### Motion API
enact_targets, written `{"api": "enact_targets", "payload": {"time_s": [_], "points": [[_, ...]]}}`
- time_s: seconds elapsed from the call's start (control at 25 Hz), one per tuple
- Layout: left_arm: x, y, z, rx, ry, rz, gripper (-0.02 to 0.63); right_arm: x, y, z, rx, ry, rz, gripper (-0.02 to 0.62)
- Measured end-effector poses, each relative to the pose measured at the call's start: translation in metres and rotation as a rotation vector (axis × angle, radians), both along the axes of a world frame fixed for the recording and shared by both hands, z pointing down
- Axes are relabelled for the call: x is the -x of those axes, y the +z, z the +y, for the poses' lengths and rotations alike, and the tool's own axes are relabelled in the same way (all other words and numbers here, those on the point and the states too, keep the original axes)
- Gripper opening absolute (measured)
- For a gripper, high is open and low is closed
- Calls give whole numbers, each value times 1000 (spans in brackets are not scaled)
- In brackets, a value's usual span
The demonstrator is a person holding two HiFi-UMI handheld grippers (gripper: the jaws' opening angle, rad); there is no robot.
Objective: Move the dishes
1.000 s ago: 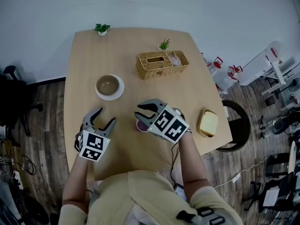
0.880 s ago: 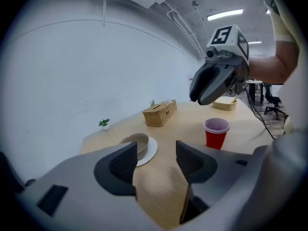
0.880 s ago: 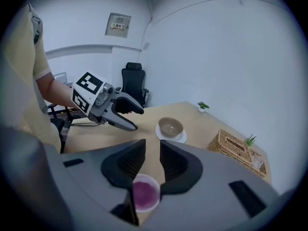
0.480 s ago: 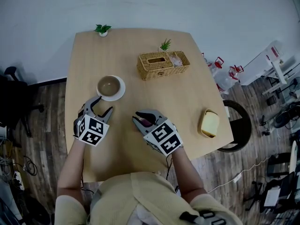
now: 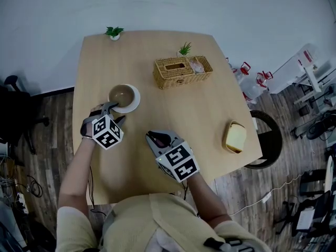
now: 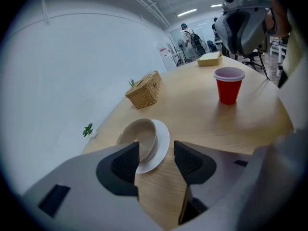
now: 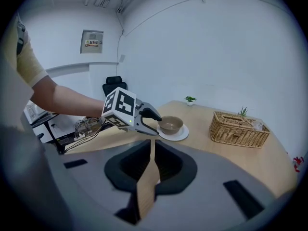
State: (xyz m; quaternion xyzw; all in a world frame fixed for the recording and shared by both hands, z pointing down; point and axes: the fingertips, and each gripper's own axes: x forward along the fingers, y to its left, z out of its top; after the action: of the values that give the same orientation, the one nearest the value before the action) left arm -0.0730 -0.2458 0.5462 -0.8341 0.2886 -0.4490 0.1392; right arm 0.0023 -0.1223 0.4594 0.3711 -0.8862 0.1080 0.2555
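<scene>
Though bowl (image 5: 121,94) & saucer (image 5: 135,101) aren't lifted yet, L gripper (image 5: 115,112) fingers spread beside them; R gripper (image 5: 156,137) fingers nearly together, empty.

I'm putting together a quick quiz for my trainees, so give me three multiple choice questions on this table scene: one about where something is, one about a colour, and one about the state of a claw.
1. Where does the bowl sit?
A) on the white plate
B) on the floor
C) on a chair

2. What colour is the cup?
A) blue
B) red
C) green

3. How is the left claw?
A) shut on the cup
B) open, clamping nothing
C) shut on the bowl

Answers:
1 A: the head view shows the bowl resting inside the plate's rim.
2 B: the left gripper view shows the cup plainly red.
3 B: its jaws stand apart, with the plate's edge just ahead of them.
</scene>
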Motion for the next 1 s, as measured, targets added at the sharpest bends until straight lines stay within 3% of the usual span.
{"api": "enact_targets", "payload": {"time_s": [0.16,0.64,0.76,1.0], "points": [[-2,13,-9,-9,38,-86,206,-2,2,1,3,8,1,38],[-12,26,-17,-56,141,-215,120,-10,8,11,24,3,-4,35],[-12,24,-19,-70,145,-231,60,-11,9,14,25,-4,-2,34],[-11,20,-13,-99,171,-253,38,-14,12,17,36,3,-10,27]]}}
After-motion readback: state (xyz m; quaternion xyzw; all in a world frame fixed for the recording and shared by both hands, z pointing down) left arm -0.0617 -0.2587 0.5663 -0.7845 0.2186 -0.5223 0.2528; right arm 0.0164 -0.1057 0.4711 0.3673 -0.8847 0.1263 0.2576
